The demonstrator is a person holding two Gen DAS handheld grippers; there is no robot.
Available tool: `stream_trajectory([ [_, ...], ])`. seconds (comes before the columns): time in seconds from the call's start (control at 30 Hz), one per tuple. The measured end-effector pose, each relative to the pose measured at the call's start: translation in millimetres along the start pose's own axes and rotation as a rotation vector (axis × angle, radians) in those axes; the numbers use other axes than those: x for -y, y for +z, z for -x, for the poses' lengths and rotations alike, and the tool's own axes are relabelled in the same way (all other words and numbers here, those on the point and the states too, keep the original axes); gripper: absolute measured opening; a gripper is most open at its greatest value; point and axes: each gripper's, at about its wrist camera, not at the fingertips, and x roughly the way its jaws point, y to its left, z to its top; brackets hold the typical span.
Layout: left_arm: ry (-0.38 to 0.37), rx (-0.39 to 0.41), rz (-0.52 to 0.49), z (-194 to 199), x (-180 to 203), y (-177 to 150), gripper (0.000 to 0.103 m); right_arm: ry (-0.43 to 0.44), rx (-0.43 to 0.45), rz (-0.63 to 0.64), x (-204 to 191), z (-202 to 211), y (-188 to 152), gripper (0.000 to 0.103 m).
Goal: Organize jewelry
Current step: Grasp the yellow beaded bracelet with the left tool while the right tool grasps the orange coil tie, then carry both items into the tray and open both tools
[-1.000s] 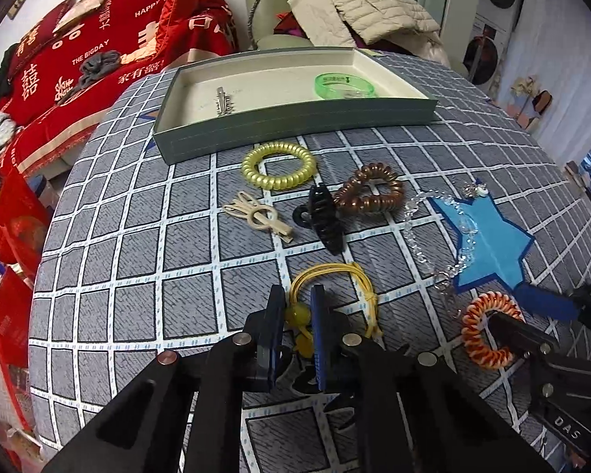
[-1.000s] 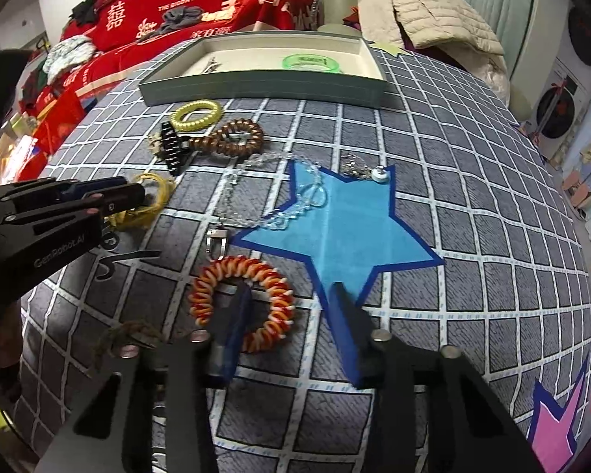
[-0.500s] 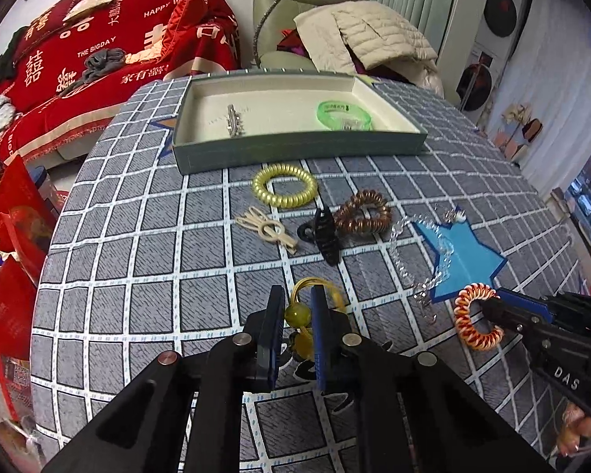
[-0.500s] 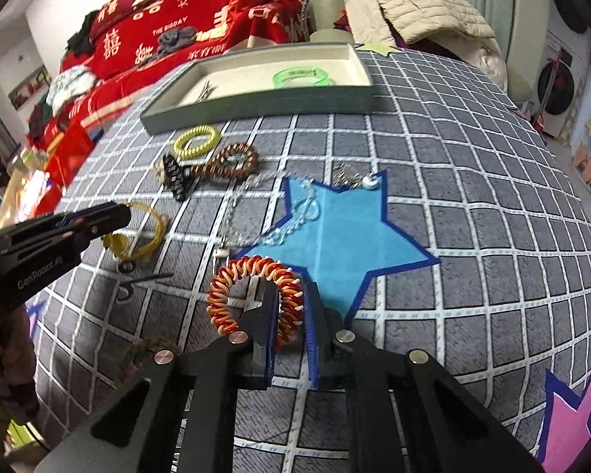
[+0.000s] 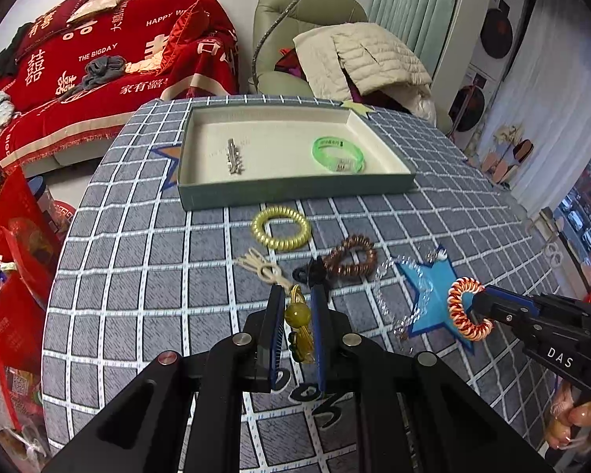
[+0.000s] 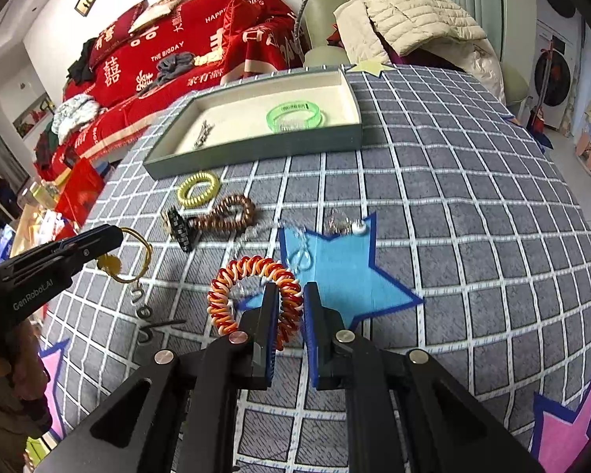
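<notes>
Now left gripper [image 5: 298, 307] clamping yellow hair tie [image 5: 300, 325], right gripper [image 6: 289, 303] pinching orange coil tie [image 6: 252, 295], tray [image 5: 295, 191] beyond.

A: What's on the grid-cloth table [image 5: 138, 315]?
B: Grey tray [image 5: 295, 191], yellow coil tie [image 5: 281, 228], brown coil [image 5: 350, 261], black clip [image 5: 315, 272], beige clip [image 5: 262, 268], bead chain [image 5: 386, 299].

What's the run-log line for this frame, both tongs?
left tongs: shut on yellow hair tie, off the table | right tongs: shut on red-orange coil tie, off the table | tray: silver clip, green bracelet
</notes>
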Motion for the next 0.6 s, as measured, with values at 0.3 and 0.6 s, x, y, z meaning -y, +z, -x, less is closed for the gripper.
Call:
stream_trajectory([
  [0.3,0.003,0.054,-0.019,0,-6,47,0.035,0.021,0.047,0.016,1,-1,54,0.014],
  [0.6,0.047,0.074,-0.024,-28,-16,113,0.035,0.038,0.071,0.041,0,-21,123,0.014],
])
